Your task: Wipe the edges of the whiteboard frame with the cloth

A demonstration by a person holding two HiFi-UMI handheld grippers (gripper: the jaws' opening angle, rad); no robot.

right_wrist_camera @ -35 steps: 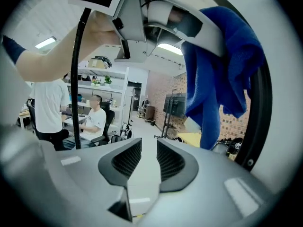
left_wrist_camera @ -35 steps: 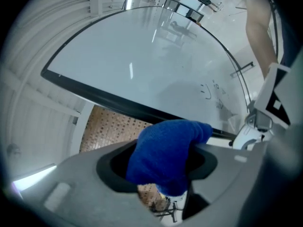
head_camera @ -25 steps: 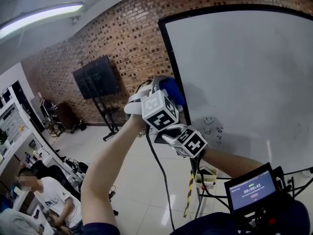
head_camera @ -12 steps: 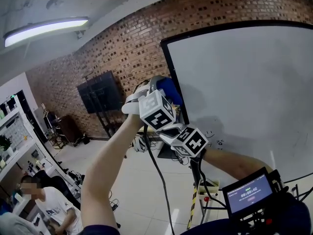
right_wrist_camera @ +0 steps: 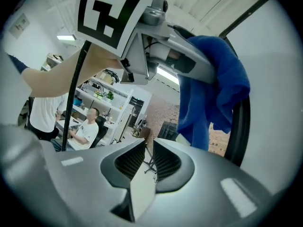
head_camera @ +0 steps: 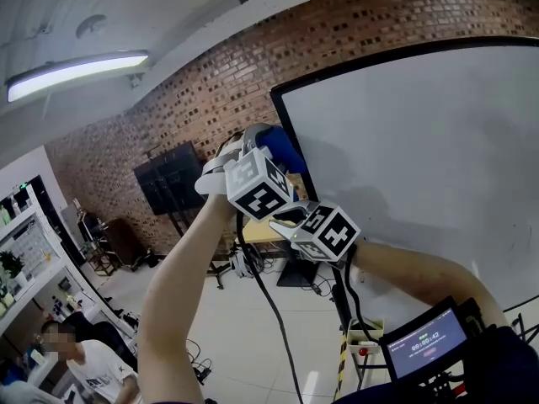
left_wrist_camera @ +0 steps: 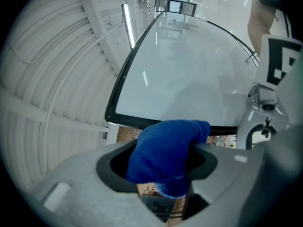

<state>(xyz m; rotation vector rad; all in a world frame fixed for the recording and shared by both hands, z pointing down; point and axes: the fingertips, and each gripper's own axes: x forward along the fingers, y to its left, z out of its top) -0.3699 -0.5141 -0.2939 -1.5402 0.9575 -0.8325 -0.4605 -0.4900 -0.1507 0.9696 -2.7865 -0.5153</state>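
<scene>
The whiteboard's black frame [head_camera: 290,129] runs up the picture's middle, in front of a brick wall. My left gripper [head_camera: 271,144] is shut on a blue cloth [head_camera: 284,148], which lies against the frame's left edge. In the left gripper view the cloth [left_wrist_camera: 165,148] bulges out of my left gripper [left_wrist_camera: 163,163], in front of the frame [left_wrist_camera: 120,82]. My right gripper [head_camera: 292,222] sits just below the left one. Its jaws [right_wrist_camera: 147,156] have just been closing and stand nearly together with nothing between them. From there the cloth [right_wrist_camera: 215,91] hangs beside the frame [right_wrist_camera: 239,126].
A black screen on a wheeled stand [head_camera: 168,182] stands by the brick wall [head_camera: 210,82]. People sit at desks at the lower left [head_camera: 76,356]. A small monitor [head_camera: 425,339] is at the lower right. A black cable [head_camera: 269,310] hangs from my left gripper.
Both grippers have risen along the frame's left edge, and the blue cloth has gone up with the left one.
</scene>
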